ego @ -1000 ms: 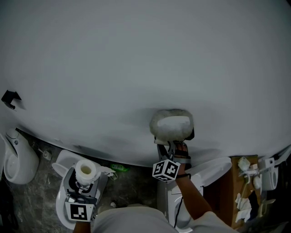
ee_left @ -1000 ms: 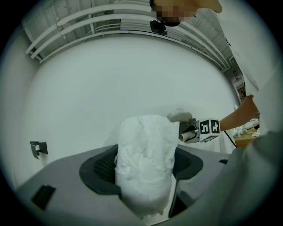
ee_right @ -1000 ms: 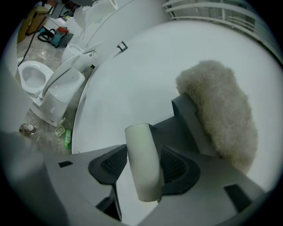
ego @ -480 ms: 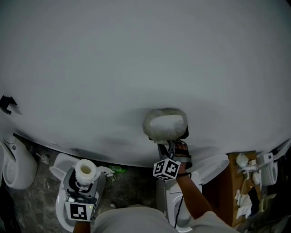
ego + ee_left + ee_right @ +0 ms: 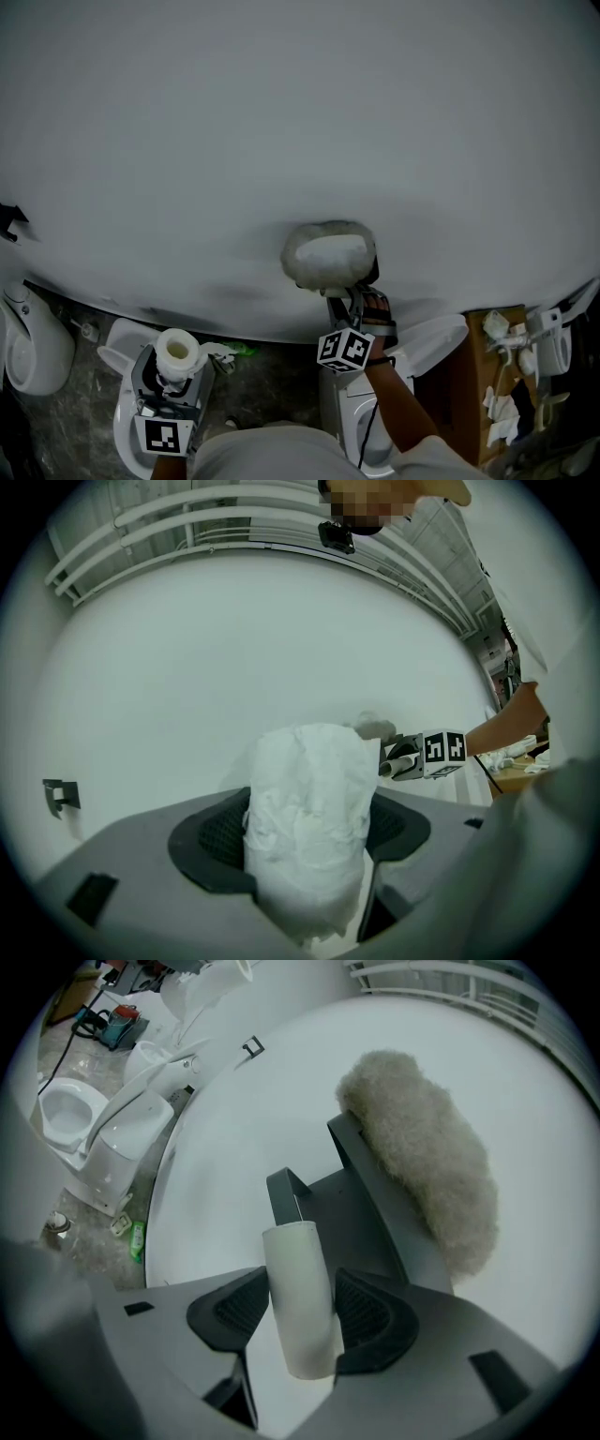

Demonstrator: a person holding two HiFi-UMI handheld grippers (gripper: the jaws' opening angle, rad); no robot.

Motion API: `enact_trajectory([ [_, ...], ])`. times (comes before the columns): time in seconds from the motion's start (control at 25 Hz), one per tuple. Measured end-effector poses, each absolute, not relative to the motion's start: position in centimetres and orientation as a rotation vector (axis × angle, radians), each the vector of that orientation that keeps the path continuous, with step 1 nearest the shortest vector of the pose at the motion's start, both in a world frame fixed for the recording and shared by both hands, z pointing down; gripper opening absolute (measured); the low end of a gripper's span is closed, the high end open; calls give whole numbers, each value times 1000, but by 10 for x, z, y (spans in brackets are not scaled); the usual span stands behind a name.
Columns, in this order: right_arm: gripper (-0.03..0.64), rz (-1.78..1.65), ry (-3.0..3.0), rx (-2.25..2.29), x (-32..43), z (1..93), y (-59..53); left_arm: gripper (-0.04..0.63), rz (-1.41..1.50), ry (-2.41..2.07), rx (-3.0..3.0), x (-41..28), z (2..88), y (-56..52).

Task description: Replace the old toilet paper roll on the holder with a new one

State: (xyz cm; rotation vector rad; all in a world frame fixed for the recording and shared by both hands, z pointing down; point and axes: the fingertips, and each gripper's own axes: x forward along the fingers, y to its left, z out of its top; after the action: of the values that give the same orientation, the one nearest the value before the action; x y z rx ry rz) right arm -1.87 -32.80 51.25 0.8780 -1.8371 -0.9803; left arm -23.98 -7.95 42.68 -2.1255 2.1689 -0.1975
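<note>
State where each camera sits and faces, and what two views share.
Head view: on the head, steeply down at wall, left gripper, right gripper, forearm.
Left gripper view: on that gripper, along jaws clamping the new roll.
Right gripper view: likewise, jaws clamping the cardboard tube, facing the holder.
Head and left gripper views share the right gripper's marker cube.

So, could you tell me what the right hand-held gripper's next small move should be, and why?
Probably draw the tube clear of the holder and set it aside. The right hand-held gripper is clamped on the bare tube right by the holder's arm, while the left hand-held gripper holds the new roll ready, off to the side.
</note>
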Motion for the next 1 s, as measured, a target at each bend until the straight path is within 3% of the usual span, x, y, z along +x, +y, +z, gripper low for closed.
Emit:
enact_trajectory([
  [1.0,201,-837,-1838,1010,46,515,-341,330,-248,2059,-2202,-194,424,-99],
])
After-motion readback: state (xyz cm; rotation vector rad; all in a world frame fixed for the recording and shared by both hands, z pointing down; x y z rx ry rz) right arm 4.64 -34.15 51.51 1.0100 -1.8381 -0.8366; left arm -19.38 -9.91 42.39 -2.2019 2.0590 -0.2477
